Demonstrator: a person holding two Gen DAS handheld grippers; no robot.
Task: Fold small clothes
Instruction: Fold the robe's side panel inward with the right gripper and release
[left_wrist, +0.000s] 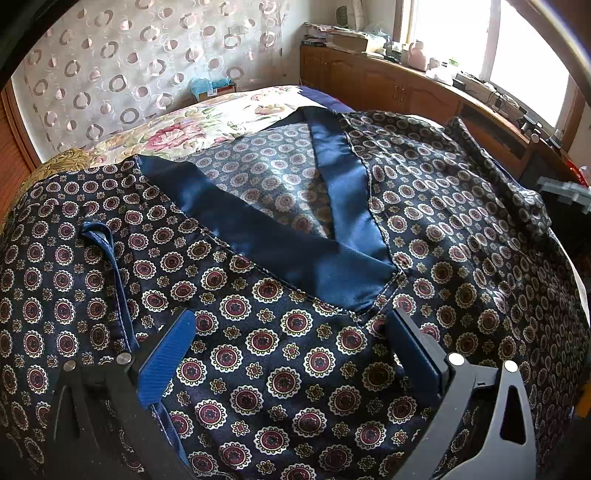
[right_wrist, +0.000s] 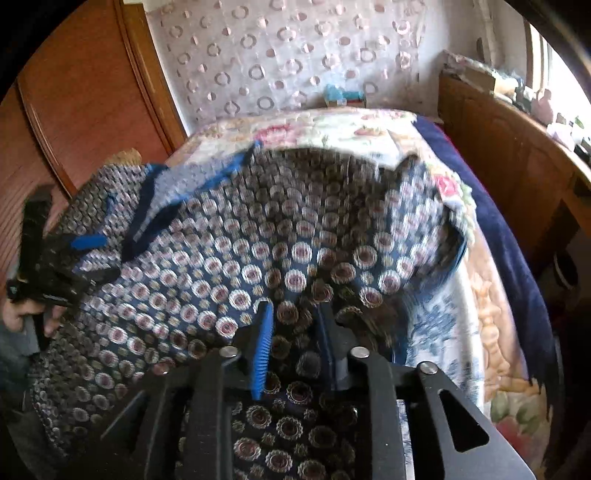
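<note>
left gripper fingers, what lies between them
In the left wrist view, medallion-print fabric of the patterned garment fills the gap between the left gripper fingers; its plain blue neckline band lies just beyond the tips.

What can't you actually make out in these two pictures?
- Right wrist view: the patterned garment is smeared by motion blur, so its folds are unclear.
- Right gripper: fabric lies between the fingers; whether it is pinched, unclear.
- Left wrist view: the garment's lower part is cut off by the frame and the left gripper.
</note>
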